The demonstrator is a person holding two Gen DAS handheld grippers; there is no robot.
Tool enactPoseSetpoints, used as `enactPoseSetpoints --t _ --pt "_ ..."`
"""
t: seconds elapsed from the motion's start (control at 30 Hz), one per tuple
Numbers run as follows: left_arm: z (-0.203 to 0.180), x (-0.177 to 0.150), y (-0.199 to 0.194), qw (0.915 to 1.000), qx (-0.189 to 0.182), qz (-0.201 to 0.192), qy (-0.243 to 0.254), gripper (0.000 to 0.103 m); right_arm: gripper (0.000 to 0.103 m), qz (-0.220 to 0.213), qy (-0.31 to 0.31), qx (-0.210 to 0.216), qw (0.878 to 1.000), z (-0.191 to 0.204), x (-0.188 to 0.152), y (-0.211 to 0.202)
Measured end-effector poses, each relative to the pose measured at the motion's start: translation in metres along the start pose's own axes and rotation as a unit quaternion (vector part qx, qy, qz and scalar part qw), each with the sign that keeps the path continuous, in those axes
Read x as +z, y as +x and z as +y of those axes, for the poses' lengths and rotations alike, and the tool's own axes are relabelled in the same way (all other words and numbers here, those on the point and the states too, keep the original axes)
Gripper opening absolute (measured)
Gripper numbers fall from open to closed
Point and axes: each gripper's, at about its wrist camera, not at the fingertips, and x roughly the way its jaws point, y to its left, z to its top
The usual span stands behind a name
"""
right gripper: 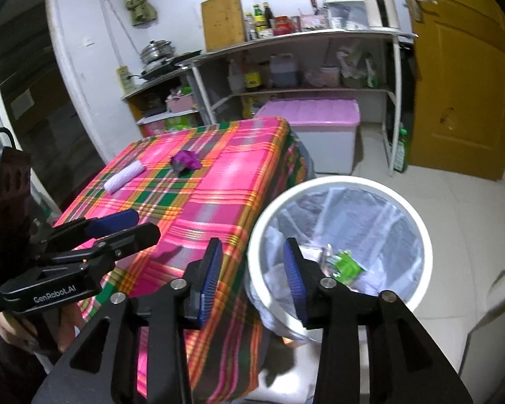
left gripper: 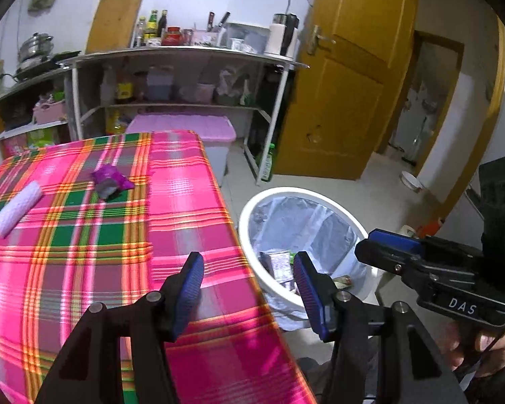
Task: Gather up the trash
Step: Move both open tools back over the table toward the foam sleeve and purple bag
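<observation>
the tabletop [left gripper: 84,252] has a bright pink and green checked cloth on it. just beside its edge, on the floor, stands the white bin [right gripper: 421,235] with a thin bag inside. some trash lies at the bottom of the bin already, like a green wrapper [right gripper: 345,264].

2 bits of trash are left on the tabletop, at the far end. 1 is a white roll [left gripper: 18,207]. the other is a crumpled purple wrapper [left gripper: 111,181], near the roll but not touching it.

the left gripper [left gripper: 249,289] hangs over the near edge of the tabletop with its fingers wide open and nothing between them. the right gripper [right gripper: 252,279] hangs by the rim of the bin. its fingers are apart too, and they hold nothing.

what could go wrong? both bits are well apart from the grippers, so a long reach is needed. the purple wrapper is light and crinkly, so it could slip out of the fingers. the roll could roll away if it gets bumped. fingers pushed down too hard could snag the cloth and drag it. a drop made too early could miss the bin and land on the floor.
</observation>
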Motion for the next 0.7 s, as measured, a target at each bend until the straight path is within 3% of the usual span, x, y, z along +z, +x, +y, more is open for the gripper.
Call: enactPoseSetpoints --t 0.7 --pt "0.084 -0.01 -0.04 0.997 0.069 -0.024 -0.024 0.055 0.049 0.011 -0.08 0.049 0.995 0.066 0.039 0.045"
